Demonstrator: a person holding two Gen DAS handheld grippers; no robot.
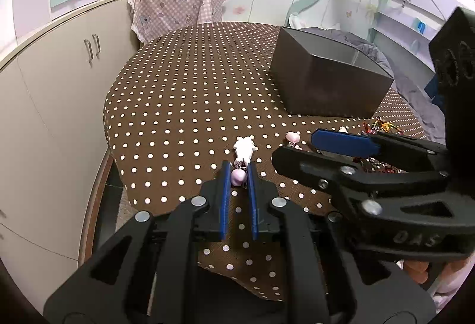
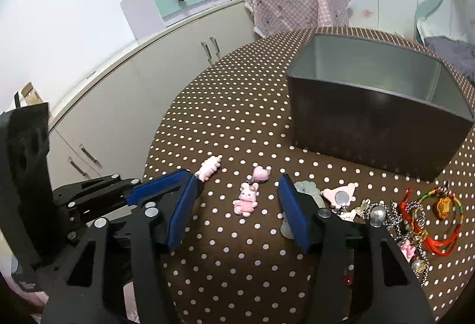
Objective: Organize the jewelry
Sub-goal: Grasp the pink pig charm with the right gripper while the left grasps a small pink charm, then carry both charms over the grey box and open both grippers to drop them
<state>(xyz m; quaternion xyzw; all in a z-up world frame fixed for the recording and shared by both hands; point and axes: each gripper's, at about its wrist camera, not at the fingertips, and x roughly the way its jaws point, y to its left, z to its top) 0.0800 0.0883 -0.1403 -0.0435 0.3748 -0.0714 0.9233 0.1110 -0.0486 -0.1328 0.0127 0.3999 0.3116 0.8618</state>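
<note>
My left gripper (image 1: 238, 166) is shut on the lilac bead (image 1: 238, 178) of a charm whose white-pink animal figure (image 1: 245, 148) lies on the dotted cloth ahead of the pads. In the right wrist view the same charm (image 2: 209, 168) sticks out from the left gripper's blue finger (image 2: 160, 187). My right gripper (image 2: 239, 180) stands open low over the table. A pink bunny charm (image 2: 245, 200) with a pink heart (image 2: 260, 172) lies between its pads, and neither pad touches it. The grey box (image 2: 371, 128) stands behind, open-topped, nothing visible inside.
A pale green pendant (image 2: 307, 187), a pink triangular charm (image 2: 341, 195) and a tangle of chains and red cord bracelets (image 2: 415, 220) lie right of the right gripper. The brown dotted tablecloth (image 1: 193, 86) ends at a rounded left edge, with cream cabinets (image 1: 59, 86) beyond.
</note>
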